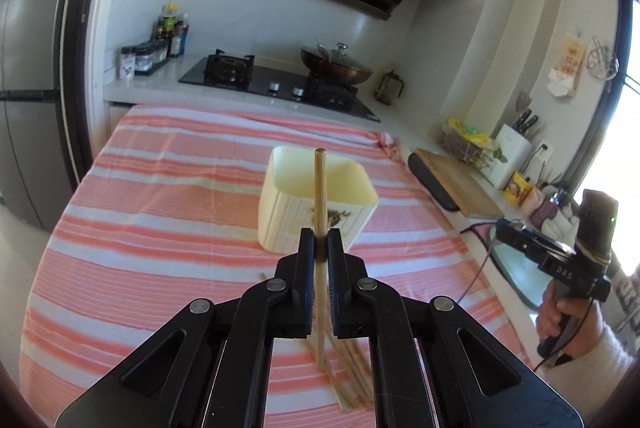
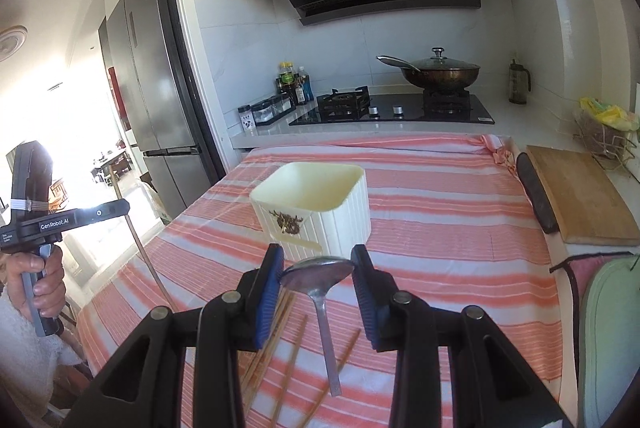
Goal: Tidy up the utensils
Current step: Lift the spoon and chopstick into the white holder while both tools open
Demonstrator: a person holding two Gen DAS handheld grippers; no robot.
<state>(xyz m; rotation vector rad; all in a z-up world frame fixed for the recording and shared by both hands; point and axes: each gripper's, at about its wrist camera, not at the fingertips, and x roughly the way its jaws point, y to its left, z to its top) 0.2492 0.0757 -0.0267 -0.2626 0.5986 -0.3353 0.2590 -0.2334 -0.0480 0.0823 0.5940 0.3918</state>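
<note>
My left gripper (image 1: 320, 240) is shut on a wooden chopstick (image 1: 320, 196) and holds it nearly upright above the striped cloth, just in front of the cream holder (image 1: 316, 200). Several loose chopsticks (image 1: 352, 368) lie on the cloth below it. My right gripper (image 2: 318, 260) is shut on a metal spoon (image 2: 320, 276), its pads on the sides of the bowl and the handle hanging down. It hovers in front of the cream holder (image 2: 316, 208). More chopsticks (image 2: 280, 348) lie under it. The left gripper with its chopstick also shows in the right wrist view (image 2: 120, 206).
The table wears a pink striped cloth (image 1: 160, 208). Behind it is a counter with a gas hob (image 2: 392, 110), a lidded wok (image 2: 440, 72) and spice jars (image 2: 272, 108). A wooden cutting board (image 2: 576, 192) lies to the right. A fridge (image 2: 152, 88) stands at the left.
</note>
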